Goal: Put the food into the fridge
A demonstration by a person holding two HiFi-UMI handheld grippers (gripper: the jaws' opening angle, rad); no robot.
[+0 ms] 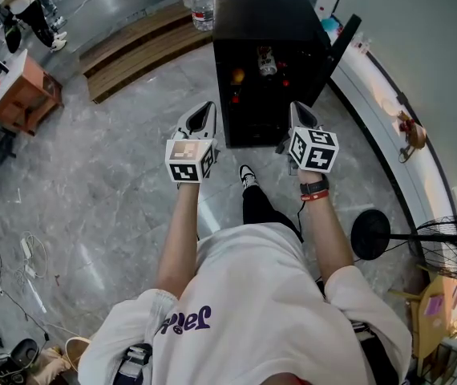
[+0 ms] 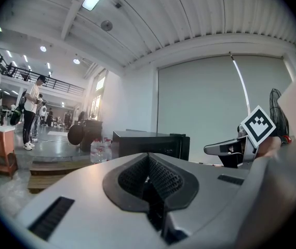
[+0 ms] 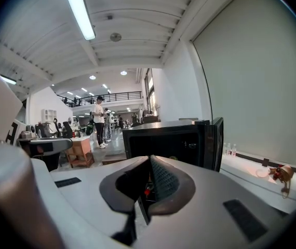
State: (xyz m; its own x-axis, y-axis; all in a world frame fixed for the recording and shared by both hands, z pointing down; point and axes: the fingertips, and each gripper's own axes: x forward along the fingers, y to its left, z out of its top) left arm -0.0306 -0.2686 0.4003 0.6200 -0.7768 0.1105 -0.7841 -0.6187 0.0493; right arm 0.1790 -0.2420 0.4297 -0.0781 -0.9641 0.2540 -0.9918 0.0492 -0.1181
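Black fridge (image 1: pixel 264 22) stands open with food (image 1: pixel 239 76) already inside, while left gripper (image 1: pixel 204 111) and right gripper (image 1: pixel 298 111) hover just before it, jaws closed on nothing, so swinging its right-hand door (image 1: pixel 342 42) shut looks like the next move.

There are two grippers, a left gripper (image 1: pixel 206 109) and a right gripper (image 1: pixel 297 109), one black fridge (image 1: pixel 267 21), one fan (image 1: pixel 451 251) and one wooden table (image 1: pixel 22 95).

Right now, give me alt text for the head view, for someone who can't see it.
From above, a person in white holds the left gripper and right gripper, both shut and empty, before a small black fridge with its door open on a grey stone floor. A few food items show inside it.
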